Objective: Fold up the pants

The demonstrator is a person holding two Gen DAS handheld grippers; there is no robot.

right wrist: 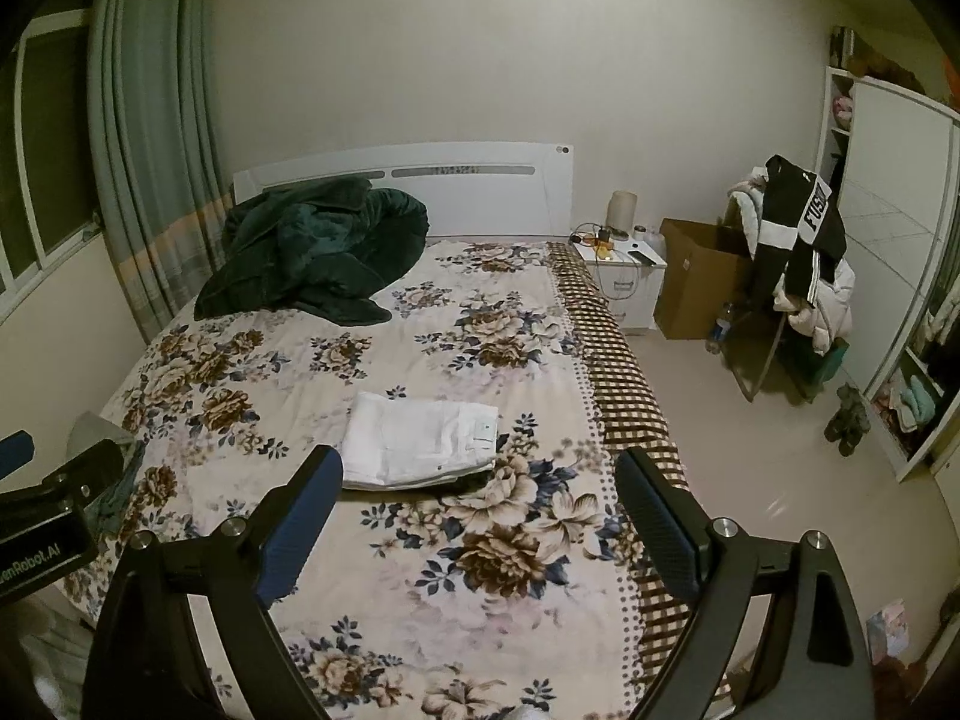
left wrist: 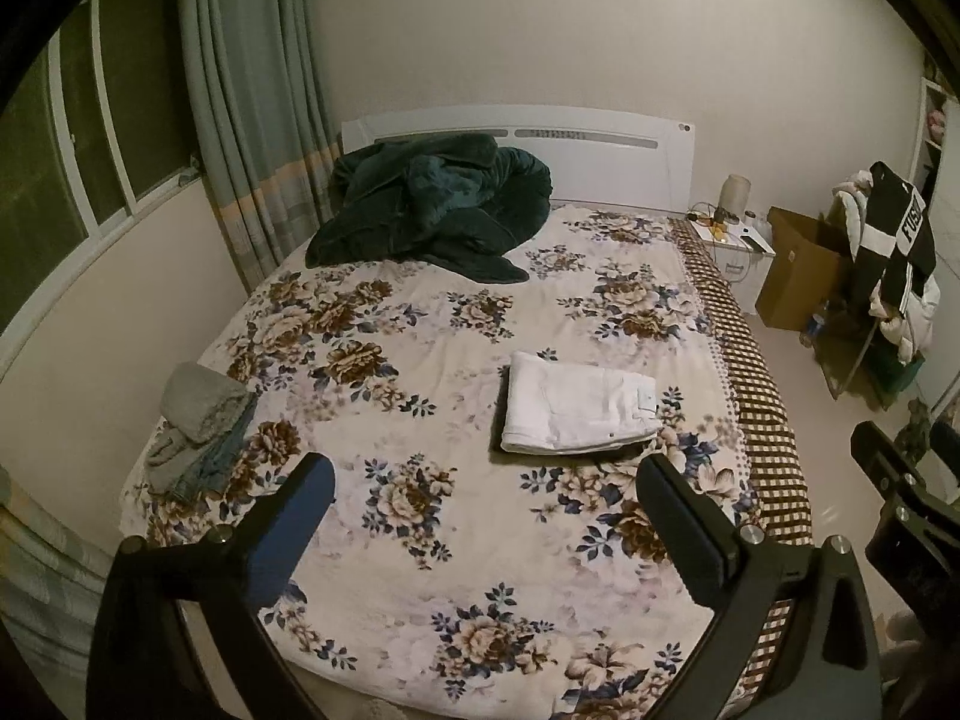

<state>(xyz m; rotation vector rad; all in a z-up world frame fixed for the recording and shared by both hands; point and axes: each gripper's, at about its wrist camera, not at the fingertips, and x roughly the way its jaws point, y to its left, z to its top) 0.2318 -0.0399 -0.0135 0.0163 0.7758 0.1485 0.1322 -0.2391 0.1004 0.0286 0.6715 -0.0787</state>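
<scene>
White pants (left wrist: 576,411) lie folded in a neat rectangle on the floral bed cover (left wrist: 420,540), right of the bed's middle. They also show in the right wrist view (right wrist: 420,447). My left gripper (left wrist: 486,480) is open and empty, held above the near part of the bed, short of the pants. My right gripper (right wrist: 480,474) is open and empty, also held above the bed, just near of the pants. Neither gripper touches the cloth.
A dark green blanket (left wrist: 432,204) is heaped by the headboard. Grey and blue folded clothes (left wrist: 198,420) sit at the bed's left edge. A nightstand (right wrist: 624,276), a cardboard box (right wrist: 696,282) and a chair with clothes (right wrist: 798,264) stand right of the bed.
</scene>
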